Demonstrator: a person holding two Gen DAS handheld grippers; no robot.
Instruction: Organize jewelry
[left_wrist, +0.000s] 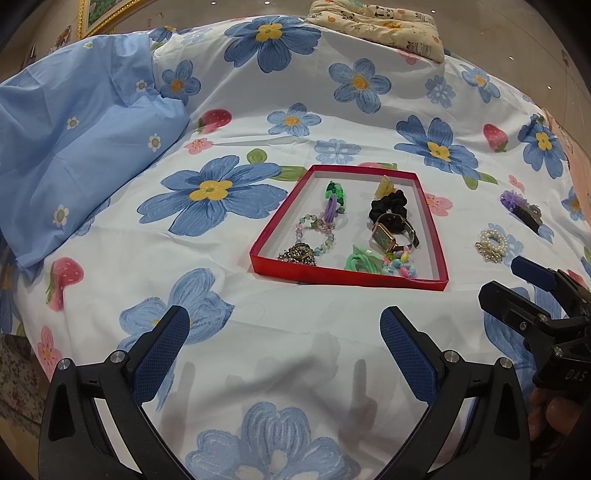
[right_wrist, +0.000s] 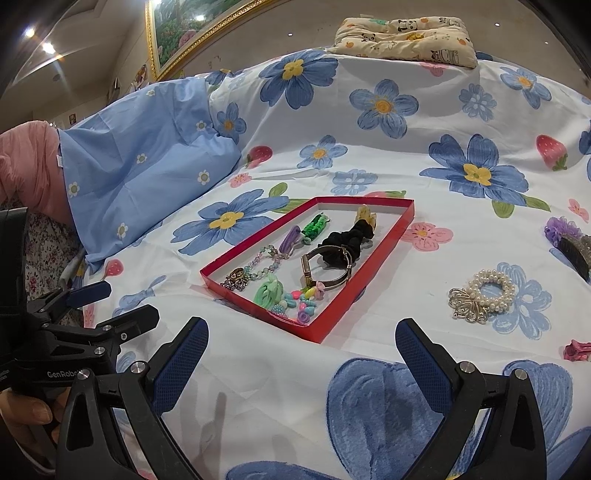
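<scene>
- On the bed, spread with a white sheet printed with blue flowers and strawberries (left_wrist: 258, 288), lay a shallow red cardboard tray (left_wrist: 437, 236), the only container in view.
- Inside the tray's left half sat a green-and-purple hair tie (left_wrist: 332, 197), a pastel beaded bracelet (left_wrist: 317, 232) and a dark metal brooch (left_wrist: 297, 254).
- Its right half held a yellow clip (left_wrist: 383, 186), a black fabric scrunchie (left_wrist: 388, 205), a green-faced wristwatch (left_wrist: 393, 234), a mint green hair tie (left_wrist: 360, 260) and a string of multicoloured beads (left_wrist: 400, 267).
- Outside the tray, on the sheet to its right, lay a white pearl scrunchie with a silver ornament (right_wrist: 484, 291), a dark comb clip with a purple flower (right_wrist: 570, 240) beyond it, and a small pink clip (right_wrist: 576, 350) near the right view's edge.
- The left gripper (left_wrist: 284, 341) hovered in front of the tray, fingers spread, holding nothing.
- The right gripper (right_wrist: 301, 354) hovered between the tray's near corner and the pearl scrunchie, fingers likewise spread and empty.
- A light blue pillow (left_wrist: 81, 147) lay well left of the tray, and a cream panda-print cushion (right_wrist: 406, 37) at the bed's far edge; neither blocked the tray.
</scene>
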